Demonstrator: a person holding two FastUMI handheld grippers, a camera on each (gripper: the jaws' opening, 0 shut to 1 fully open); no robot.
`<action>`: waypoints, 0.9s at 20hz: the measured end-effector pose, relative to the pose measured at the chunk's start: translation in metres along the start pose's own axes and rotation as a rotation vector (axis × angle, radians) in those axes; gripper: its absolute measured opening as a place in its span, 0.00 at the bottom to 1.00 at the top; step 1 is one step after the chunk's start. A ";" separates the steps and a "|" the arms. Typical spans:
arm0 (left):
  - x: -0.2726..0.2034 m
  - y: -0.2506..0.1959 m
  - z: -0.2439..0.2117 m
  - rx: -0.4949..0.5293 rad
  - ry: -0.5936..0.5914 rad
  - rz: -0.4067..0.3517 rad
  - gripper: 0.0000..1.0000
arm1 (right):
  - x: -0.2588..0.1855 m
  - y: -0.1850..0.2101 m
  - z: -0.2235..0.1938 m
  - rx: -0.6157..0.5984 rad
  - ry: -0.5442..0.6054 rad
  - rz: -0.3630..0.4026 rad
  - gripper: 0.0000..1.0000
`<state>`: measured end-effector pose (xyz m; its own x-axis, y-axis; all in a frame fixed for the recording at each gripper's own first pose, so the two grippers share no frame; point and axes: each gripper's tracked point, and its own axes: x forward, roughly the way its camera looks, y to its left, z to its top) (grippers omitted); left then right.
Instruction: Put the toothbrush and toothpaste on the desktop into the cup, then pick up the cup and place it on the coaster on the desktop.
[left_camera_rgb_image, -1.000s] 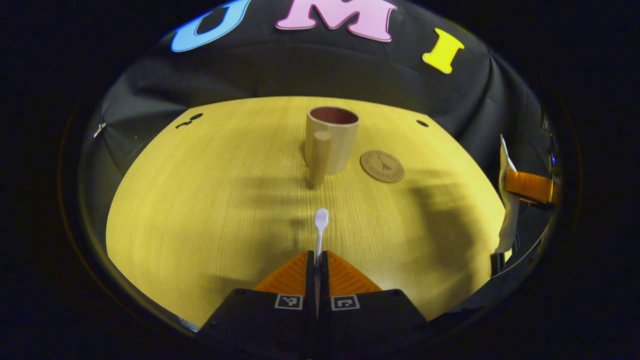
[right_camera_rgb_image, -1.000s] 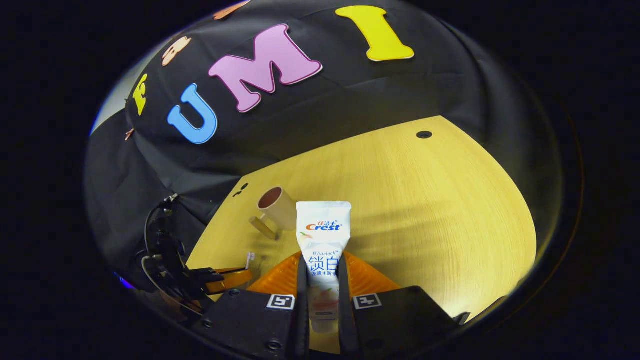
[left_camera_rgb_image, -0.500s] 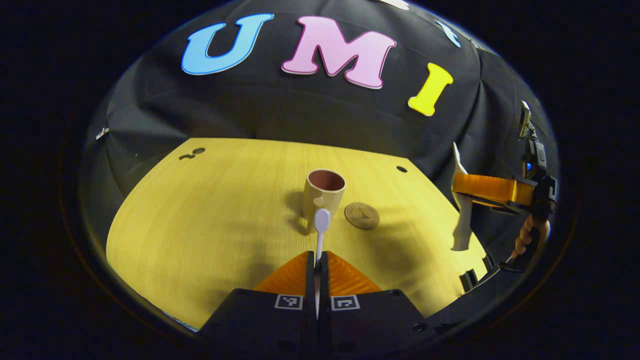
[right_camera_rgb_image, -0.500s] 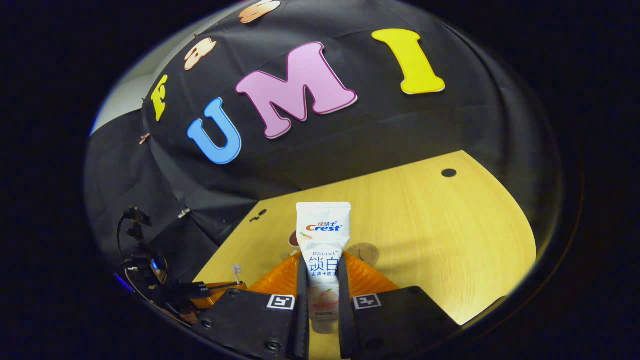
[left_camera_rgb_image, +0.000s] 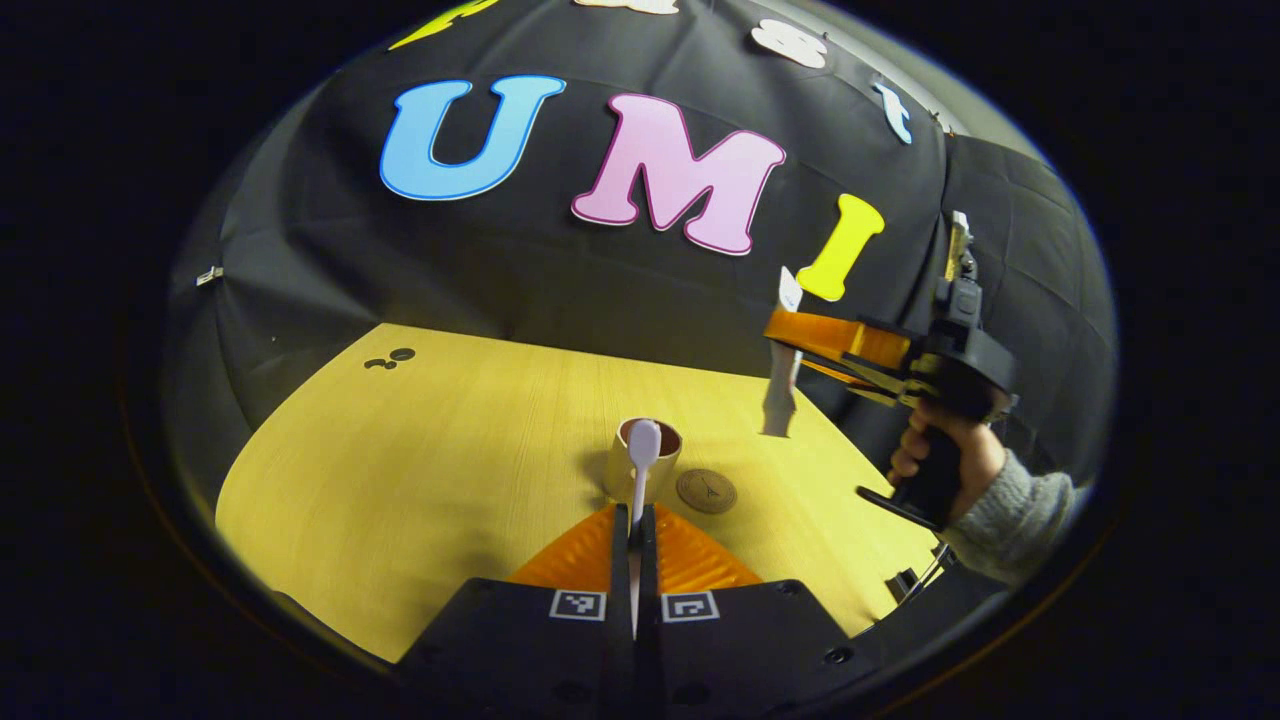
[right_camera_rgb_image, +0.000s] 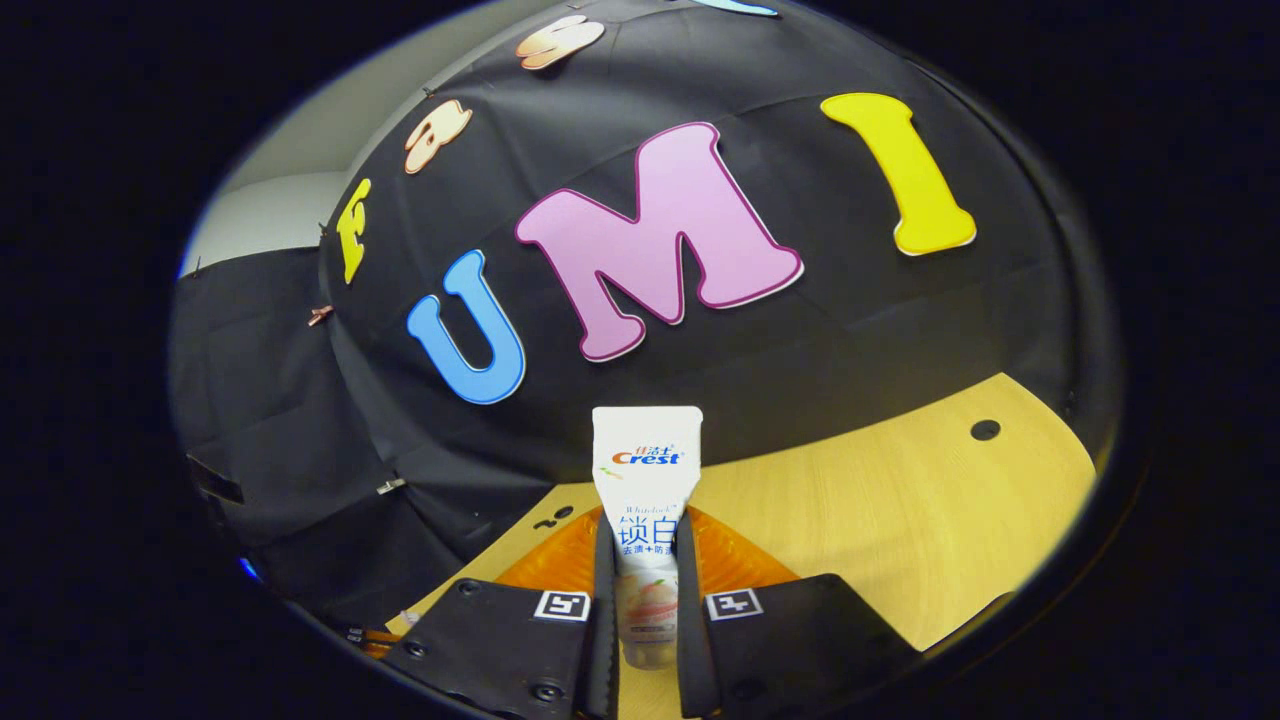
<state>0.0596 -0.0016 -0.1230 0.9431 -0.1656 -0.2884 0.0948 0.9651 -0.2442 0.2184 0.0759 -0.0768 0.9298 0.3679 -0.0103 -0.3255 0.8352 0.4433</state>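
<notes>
Yellow wood-grain desktop (left_camera_rgb_image: 420, 450) spreads under both tools, with the black cloth booth wall (left_camera_rgb_image: 560, 270) rising behind it. In the left gripper view, the right gripper (left_camera_rgb_image: 790, 335) hangs high at about 2 o'clock, held by a hand (left_camera_rgb_image: 945, 450) in a grey knitted sleeve (left_camera_rgb_image: 1020, 510). Its orange fingers are clamped on the white toothpaste tube (right_camera_rgb_image: 646, 480), which in the right gripper view sticks straight up between them, at 12 o'clock. The left gripper (left_camera_rgb_image: 635, 530) has its orange fingers pressed together on the thin white toothbrush (left_camera_rgb_image: 641, 460), whose rounded end points forward at 12 o'clock and overlaps the beige cup with the brown inside (left_camera_rgb_image: 645, 462). That cup stands upright on the desktop, and the round brown coaster (left_camera_rgb_image: 706, 491) lies flat just beside it at its 4 o'clock.
</notes>
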 end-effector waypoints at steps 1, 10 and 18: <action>-0.001 0.003 0.001 -0.002 -0.015 -0.001 0.06 | 0.014 0.000 -0.003 -0.002 -0.012 0.007 0.27; 0.012 0.014 0.005 -0.024 -0.113 -0.016 0.06 | 0.089 -0.016 -0.071 -0.077 -0.002 0.024 0.27; 0.025 0.018 -0.011 -0.067 -0.120 -0.005 0.06 | 0.092 -0.029 -0.124 -0.129 0.075 0.026 0.28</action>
<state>0.0815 0.0095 -0.1449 0.9743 -0.1416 -0.1754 0.0823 0.9478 -0.3081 0.2922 0.1370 -0.2019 0.9068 0.4158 -0.0694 -0.3735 0.8687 0.3254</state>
